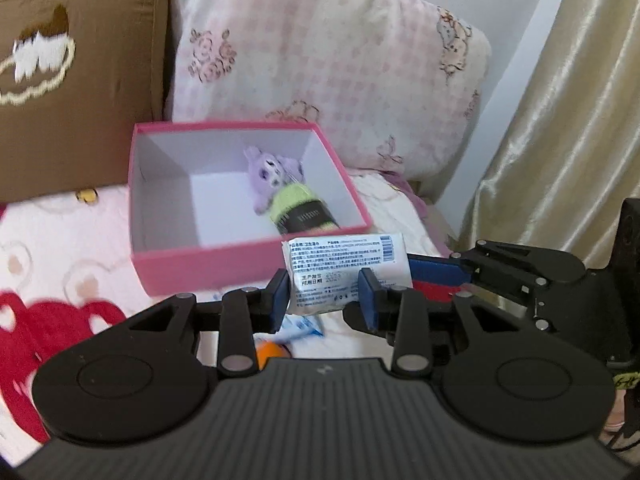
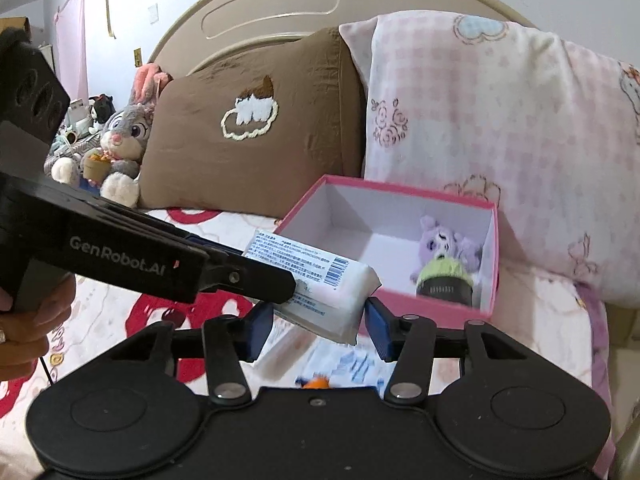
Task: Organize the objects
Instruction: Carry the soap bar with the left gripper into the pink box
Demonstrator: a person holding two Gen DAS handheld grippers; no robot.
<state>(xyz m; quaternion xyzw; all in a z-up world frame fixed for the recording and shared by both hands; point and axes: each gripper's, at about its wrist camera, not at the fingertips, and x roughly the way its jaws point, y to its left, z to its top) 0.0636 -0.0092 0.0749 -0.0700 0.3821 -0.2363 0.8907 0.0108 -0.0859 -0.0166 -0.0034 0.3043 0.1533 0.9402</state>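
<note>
Bedding at 6 o'clock underlies a pink box (image 1: 248, 264); left claw (image 1: 324, 294) clamped on the soft, light tissue pack (image 1: 344, 268) mid-body, right claw (image 2: 320, 326) apart beside its end.

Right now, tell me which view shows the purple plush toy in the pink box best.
The left wrist view: it looks down into the pink box, showing the purple plush toy from head to green-and-black body. The right wrist view sees it lower, its bottom hidden behind the box's near wall.
</note>
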